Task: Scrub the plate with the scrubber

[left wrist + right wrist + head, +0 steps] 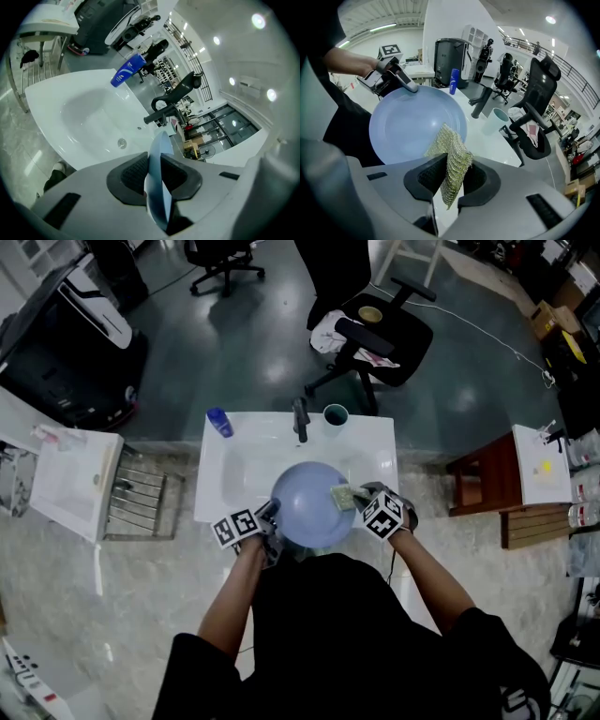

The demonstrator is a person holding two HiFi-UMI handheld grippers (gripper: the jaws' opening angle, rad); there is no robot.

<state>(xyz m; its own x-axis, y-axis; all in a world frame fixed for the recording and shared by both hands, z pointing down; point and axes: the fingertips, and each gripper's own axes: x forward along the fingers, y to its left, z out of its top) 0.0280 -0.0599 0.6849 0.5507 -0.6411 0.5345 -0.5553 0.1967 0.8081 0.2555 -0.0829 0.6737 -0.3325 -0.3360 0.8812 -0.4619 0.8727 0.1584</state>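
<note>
Over the near half of a white rectangular washbasin (234, 470), a person is holding up a round pale blue plate (305, 507) between two tools. On the person's left, the left hand-held gripper (270, 515) is clamping the plate's rim — its dark ribbed pads (133, 171) are pressing on either face of the thin blue edge, which is showing edge-on between the jaws in the left gripper view. On the other side, the right hand-held gripper (361, 496) is gripping a yellow-green woven mesh scrubber (452, 157). Its jaws are closing on the folded mesh so that a flap is sticking out ahead of them. That flap is lying against the plate's hollow face near its right rim, as the head view shows, and the plate is tilting that face toward the right hand-held gripper.

Behind the plate, at the washbasin's far edge, a black tap (300, 418) is standing with a teal cup (336, 414) just beside it on the right. A blue bottle (219, 422) is sitting well apart at the far left corner. A black office chair (380, 334) is standing on the dark floor beyond the washbasin, and a metal wire rack (141, 502) is standing just left of the washbasin.
</note>
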